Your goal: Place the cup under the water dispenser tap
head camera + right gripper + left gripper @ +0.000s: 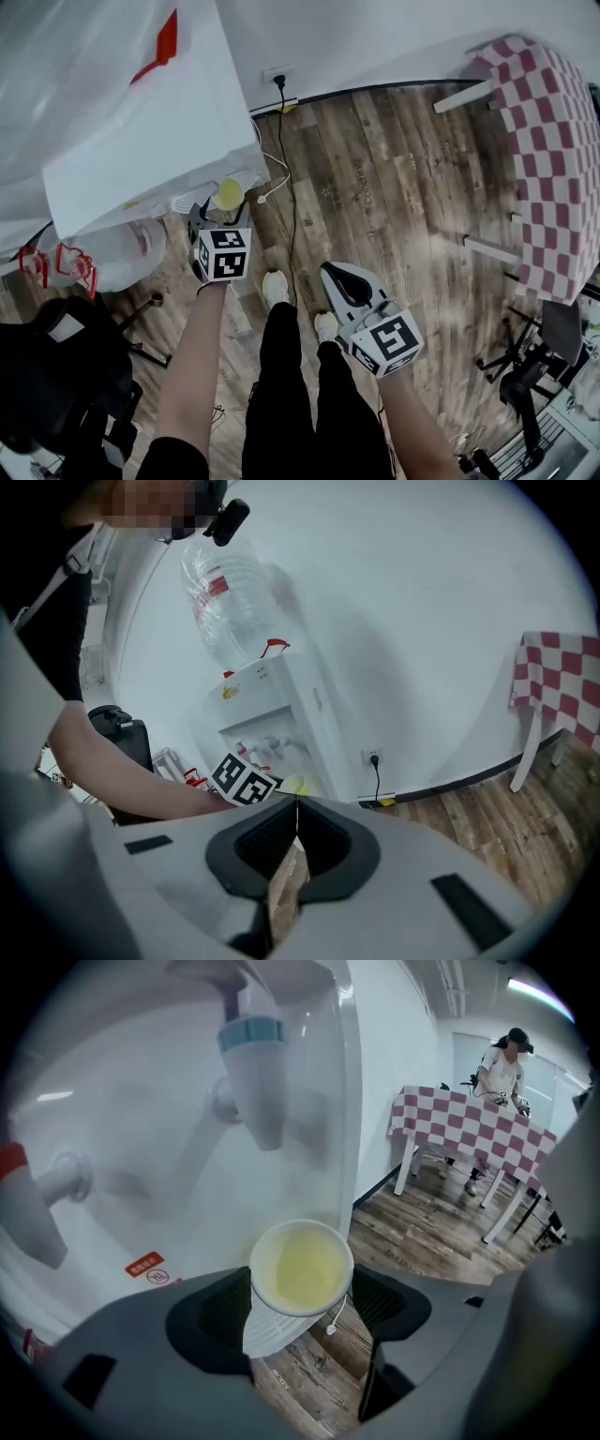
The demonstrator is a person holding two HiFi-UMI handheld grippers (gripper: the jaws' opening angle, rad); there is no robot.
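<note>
A white paper cup (300, 1269) with a yellowish inside sits upright between the jaws of my left gripper (300, 1299), which is shut on it. It hangs below and slightly in front of the blue-capped tap (253, 1063) of the white water dispenser (141, 122), above the ribbed drip tray (272, 1330). A red tap (19, 1199) sticks out further left. In the head view the cup (227, 194) is at the dispenser's front, ahead of my left gripper (218, 217). My right gripper (335, 274) hangs over the floor, shut and holding nothing (295, 841).
A red-and-white checked table (548, 159) stands at the right, with a person (506, 1063) behind it. A wall socket with a black cable (278, 80) is beside the dispenser. A black chair (56, 375) and red items (56, 262) are at the left.
</note>
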